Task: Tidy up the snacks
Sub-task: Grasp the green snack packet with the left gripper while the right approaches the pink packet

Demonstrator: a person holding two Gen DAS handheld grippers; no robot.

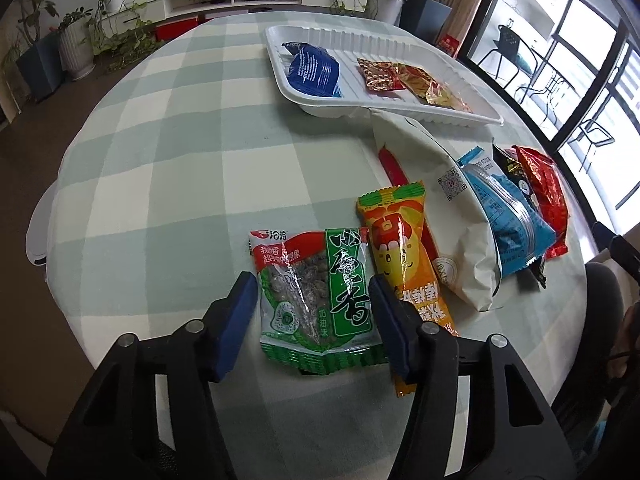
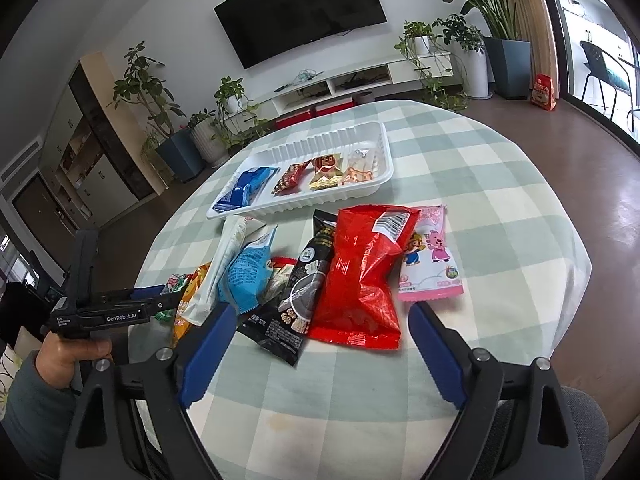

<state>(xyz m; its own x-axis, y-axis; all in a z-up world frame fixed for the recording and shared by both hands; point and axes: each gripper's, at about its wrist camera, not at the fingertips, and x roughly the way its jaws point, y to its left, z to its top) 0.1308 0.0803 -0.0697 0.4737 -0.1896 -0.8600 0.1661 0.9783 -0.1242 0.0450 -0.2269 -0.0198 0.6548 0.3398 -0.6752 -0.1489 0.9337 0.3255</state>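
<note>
the left gripper (image 1: 314,308) sits narrowed around the green seed packet (image 1: 316,300) near the table's (image 1: 160,160) front edge, pads just beside it; the right gripper (image 2: 320,344) gapes wide over the red bag (image 2: 360,280).

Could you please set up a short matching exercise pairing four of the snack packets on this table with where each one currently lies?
Things:
1. green seed packet
2. dark blue packet
3. pink cartoon packet
4. red crinkled bag

Places:
A. in the white tray's left end
B. between the left gripper's pads
C. on the cloth, at the right end of the loose pile
D. in the pile, ahead of the right gripper

Pairs: 1-B, 2-A, 3-C, 4-D
</note>
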